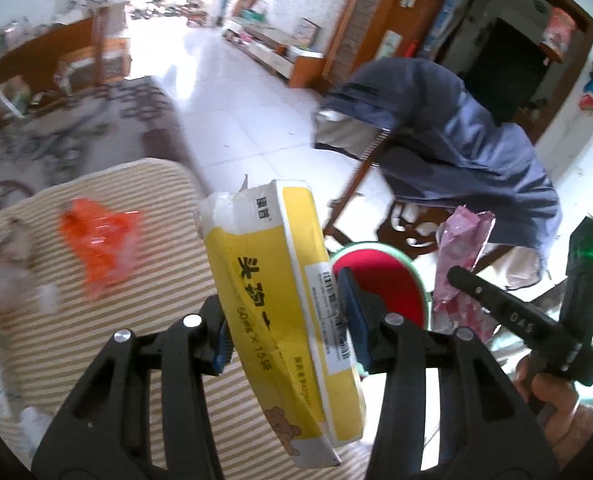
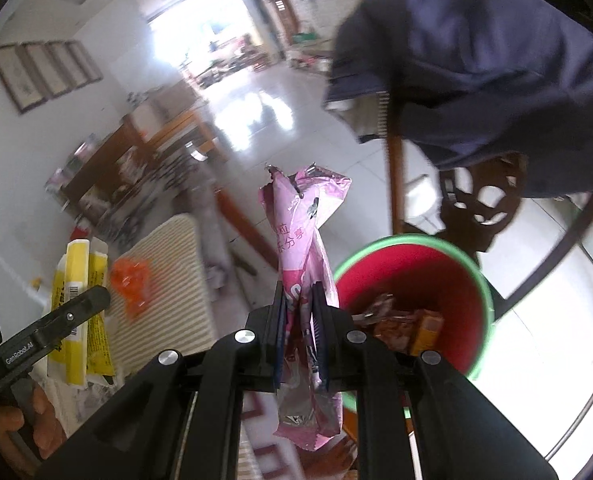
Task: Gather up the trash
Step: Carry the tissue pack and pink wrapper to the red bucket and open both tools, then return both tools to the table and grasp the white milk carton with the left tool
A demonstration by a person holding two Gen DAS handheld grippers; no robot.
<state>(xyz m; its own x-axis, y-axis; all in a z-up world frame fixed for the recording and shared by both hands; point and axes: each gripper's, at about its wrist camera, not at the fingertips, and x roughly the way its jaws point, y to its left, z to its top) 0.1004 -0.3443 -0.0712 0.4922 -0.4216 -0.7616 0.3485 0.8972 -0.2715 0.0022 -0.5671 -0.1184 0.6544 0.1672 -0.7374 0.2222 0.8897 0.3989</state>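
My left gripper (image 1: 286, 316) is shut on a torn yellow and white carton (image 1: 280, 280), held upright over the striped mat (image 1: 136, 344); the carton also shows in the right wrist view (image 2: 76, 312). My right gripper (image 2: 300, 320) is shut on a crumpled pink wrapper (image 2: 304, 240), held just left of a red bin with a green rim (image 2: 412, 280) that has wrappers inside. The bin (image 1: 380, 280) and pink wrapper (image 1: 460, 264) show in the left wrist view too. An orange plastic wrapper (image 1: 100, 240) lies on the mat.
A wooden chair draped with a dark blue jacket (image 1: 456, 140) stands right behind the bin. More crumpled trash (image 1: 4, 264) lies at the mat's left edge. A patterned rug (image 1: 76, 128) and white tiled floor (image 1: 248, 120) lie beyond.
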